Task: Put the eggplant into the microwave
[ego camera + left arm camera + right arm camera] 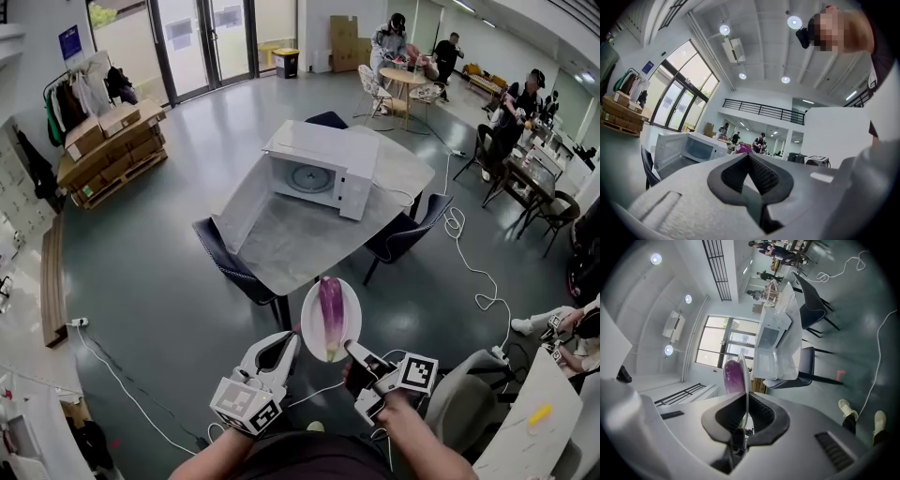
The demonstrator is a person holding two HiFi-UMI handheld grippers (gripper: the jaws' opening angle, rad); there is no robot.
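Note:
A purple eggplant (331, 314) lies on a white oval plate (311, 323) that hangs in the air short of the table. My right gripper (352, 349) is shut on the plate's near rim; in the right gripper view the plate (743, 376) stands edge-on between the pads with the eggplant (732, 376) on it. My left gripper (289, 339) is beside the plate's lower left edge, its pads shut together with nothing between them (749, 155). The white microwave (323, 171) stands on the table with its door (242, 202) swung wide open, cavity empty.
The grey table (300, 244) has dark chairs (230, 258) around it, one (408, 234) on the right. A white cable (478, 272) snakes over the floor at right. Cardboard boxes (108, 145) sit at far left; people sit at tables at the back right.

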